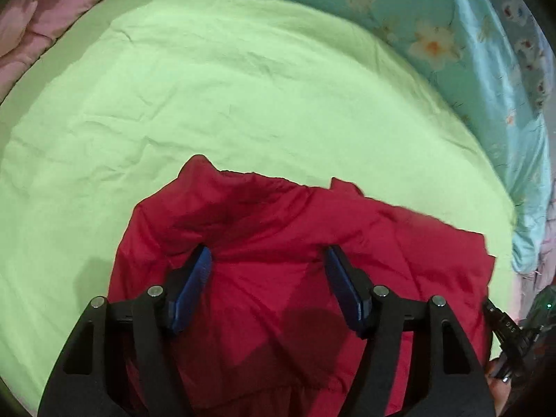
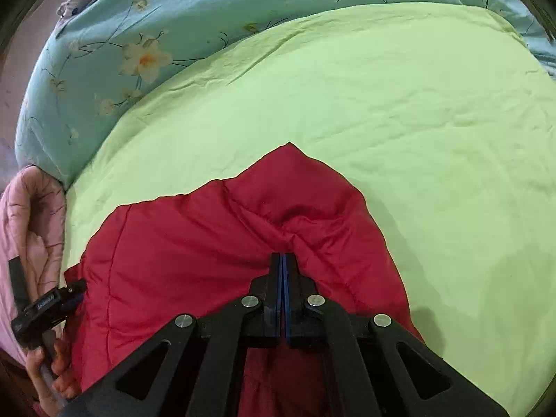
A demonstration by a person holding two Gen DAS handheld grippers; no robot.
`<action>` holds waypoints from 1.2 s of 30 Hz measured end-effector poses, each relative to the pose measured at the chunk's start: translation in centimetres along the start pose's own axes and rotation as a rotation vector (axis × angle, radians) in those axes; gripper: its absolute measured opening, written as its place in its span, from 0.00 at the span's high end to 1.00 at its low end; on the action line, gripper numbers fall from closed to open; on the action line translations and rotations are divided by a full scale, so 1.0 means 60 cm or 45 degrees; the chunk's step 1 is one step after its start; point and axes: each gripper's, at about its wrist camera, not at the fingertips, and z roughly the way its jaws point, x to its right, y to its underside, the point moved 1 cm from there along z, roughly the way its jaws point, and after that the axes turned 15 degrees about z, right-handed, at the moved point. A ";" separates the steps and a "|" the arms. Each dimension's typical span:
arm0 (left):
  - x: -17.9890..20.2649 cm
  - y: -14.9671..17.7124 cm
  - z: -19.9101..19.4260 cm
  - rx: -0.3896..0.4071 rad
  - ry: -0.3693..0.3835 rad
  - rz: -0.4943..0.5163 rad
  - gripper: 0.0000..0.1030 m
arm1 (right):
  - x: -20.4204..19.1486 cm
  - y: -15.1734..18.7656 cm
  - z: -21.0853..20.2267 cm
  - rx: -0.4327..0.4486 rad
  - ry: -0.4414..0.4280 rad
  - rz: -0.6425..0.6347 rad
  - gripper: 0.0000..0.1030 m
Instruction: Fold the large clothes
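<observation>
Two claws are pointing down at a red jacket point(image 1: 278, 260) that is lying on a green sheet point(image 1: 243, 87) on the bed. The left claw point(image 1: 267, 253) is standing open over the jacket, with red cloth lying between its blue pads point(image 1: 193, 288) but not squeezed. The right claw point(image 2: 282, 260) is closed tight, and the red cloth is bunching up at its tips; whether it is pinching any cloth is hard to tell. A blue flowered quilt point(image 2: 139, 52) and a pink blanket point(image 1: 41, 17) are lying beside the sheet.
</observation>
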 end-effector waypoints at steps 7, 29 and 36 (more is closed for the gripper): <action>0.021 0.080 -0.128 0.188 0.073 0.086 0.34 | -0.019 0.054 -0.109 0.090 -0.126 -0.115 0.79; 0.115 0.288 -0.171 0.248 -0.067 0.397 0.34 | -0.015 0.298 -0.208 0.161 -0.011 -0.460 0.52; 0.089 0.280 -0.125 0.226 -0.127 0.378 0.13 | 0.040 0.274 -0.193 0.143 -0.038 -0.367 0.53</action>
